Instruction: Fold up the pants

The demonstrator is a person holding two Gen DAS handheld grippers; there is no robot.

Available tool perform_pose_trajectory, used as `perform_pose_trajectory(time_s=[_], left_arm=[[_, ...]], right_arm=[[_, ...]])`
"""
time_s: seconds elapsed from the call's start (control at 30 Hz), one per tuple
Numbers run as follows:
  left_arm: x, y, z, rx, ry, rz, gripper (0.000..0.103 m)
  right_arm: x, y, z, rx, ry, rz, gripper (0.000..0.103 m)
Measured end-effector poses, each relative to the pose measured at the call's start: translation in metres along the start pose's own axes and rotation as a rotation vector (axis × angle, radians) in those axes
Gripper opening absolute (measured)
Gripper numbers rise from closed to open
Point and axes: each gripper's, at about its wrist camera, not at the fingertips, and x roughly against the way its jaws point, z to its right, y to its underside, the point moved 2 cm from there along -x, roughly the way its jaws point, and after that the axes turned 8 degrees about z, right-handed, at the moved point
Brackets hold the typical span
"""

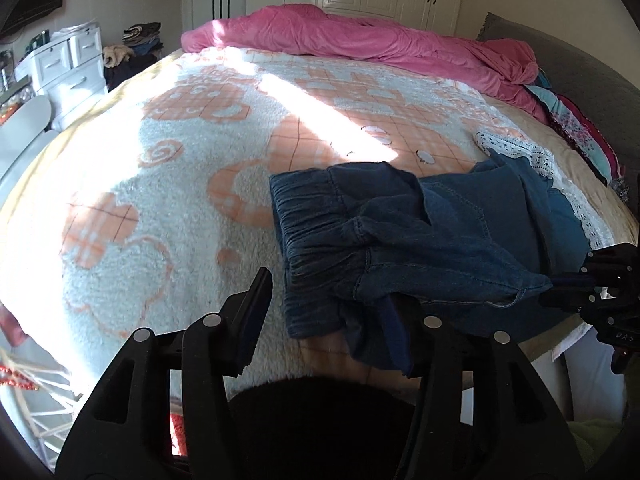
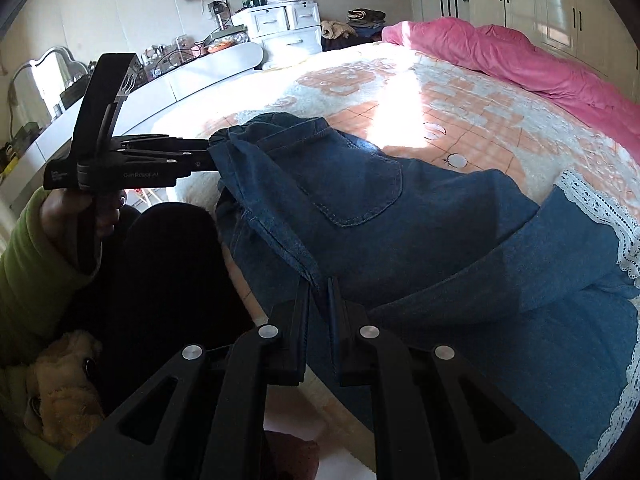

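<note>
The pants (image 1: 420,232) lie on the bed (image 1: 160,184), near its front edge, denim already doubled over itself, with a lace-trimmed hem toward 3 o'clock in the left wrist view. Their elastic waistband runs from about 11 to 6 o'clock in that view; the garment's long axis runs from the waistband off toward 3 o'clock.

Left tongs (image 1: 324,312): jaws part-way open. The left finger (image 1: 256,312) stands clear over the blanket; the right finger is hidden under a hanging fold of denim. In the right wrist view the left tongs (image 2: 208,156) reach the bunched waistband corner at 10 o'clock, but whether the pads press it cannot be told; judged as released or releasing.

Right tongs (image 2: 318,300): jaws closed, pinching a seamed edge of the pants. The left wrist view agrees, showing the right tongs (image 1: 576,280) at 3 o'clock with a pulled-out point of denim running into them.

Judgement: the right hand alone controls the cloth. The left tongs are nearer the waistband, the likely next grip.
</note>
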Motion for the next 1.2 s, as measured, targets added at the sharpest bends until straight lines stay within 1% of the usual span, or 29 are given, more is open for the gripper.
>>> perform_pose_trajectory(time_s=[0.13, 0.2, 0.3, 0.37, 0.43, 0.5, 0.57, 0.67, 0.7, 0.77, 0.8, 0.83, 0.87, 0.93, 1.0, 1.03, 1.1, 1.2], left_arm=[[0.006, 0.007, -0.008, 0.036, -0.007, -0.016, 0.052], [0.013, 0.012, -0.011, 0.047, -0.009, -0.017, 0.052], [0.022, 0.017, -0.013, 0.05, -0.035, -0.029, 0.052], [0.029, 0.018, -0.016, 0.055, -0.043, -0.031, 0.052], [0.037, 0.016, -0.018, 0.08, -0.038, -0.022, 0.052], [0.047, 0.009, -0.016, 0.095, -0.024, 0.008, 0.052], [0.049, -0.001, -0.004, 0.072, 0.002, 0.026, 0.052], [0.037, -0.015, 0.024, 0.02, 0.046, 0.026, 0.052], [0.028, -0.017, 0.032, 0.009, 0.057, 0.014, 0.052], [0.01, -0.016, 0.041, -0.028, 0.026, -0.014, 0.052], [0.0, -0.013, 0.043, -0.059, -0.013, -0.028, 0.052], [-0.008, -0.007, 0.042, -0.071, -0.037, -0.053, 0.052], [-0.016, -0.001, 0.039, -0.066, -0.042, -0.08, 0.052], [-0.021, 0.008, 0.033, -0.054, -0.055, -0.093, 0.052], [-0.021, 0.012, 0.034, -0.072, -0.063, -0.082, 0.052], [-0.02, 0.013, 0.034, -0.079, -0.066, -0.079, 0.052], [-0.02, 0.015, 0.034, -0.079, -0.067, -0.071, 0.053], [-0.019, 0.016, 0.033, -0.071, -0.064, -0.059, 0.053]], right_arm=[[-0.01, 0.01, -0.008, 0.004, -0.012, -0.033, 0.008], [-0.014, 0.013, -0.012, 0.005, -0.026, -0.045, 0.009], [-0.021, 0.017, -0.014, 0.024, -0.013, -0.062, 0.01], [-0.024, 0.021, -0.011, 0.008, -0.013, -0.072, 0.01], [-0.025, 0.023, -0.01, 0.001, -0.018, -0.072, 0.01], [-0.025, 0.025, -0.012, 0.004, -0.029, -0.071, 0.011], [-0.027, 0.028, -0.013, 0.0, -0.041, -0.077, 0.011], [-0.028, 0.03, -0.015, -0.003, -0.042, -0.08, 0.012], [-0.027, 0.03, -0.015, -0.004, -0.046, -0.078, 0.014], [-0.021, 0.03, -0.016, -0.008, -0.058, -0.07, 0.015], [-0.018, 0.03, -0.016, -0.011, -0.068, -0.072, 0.015], [-0.014, 0.029, -0.017, -0.015, -0.076, -0.07, 0.015], [-0.009, 0.029, -0.016, -0.017, -0.076, -0.063, 0.015], [0.001, 0.027, -0.015, -0.022, -0.071, -0.042, 0.02], [0.009, 0.02, -0.013, -0.033, -0.055, -0.004, 0.029], [0.012, 0.015, -0.012, -0.038, -0.045, 0.018, 0.031], [0.01, 0.005, -0.007, -0.05, -0.032, 0.043, 0.043], [-0.002, -0.006, -0.001, -0.061, 0.003, 0.047, 0.045]])
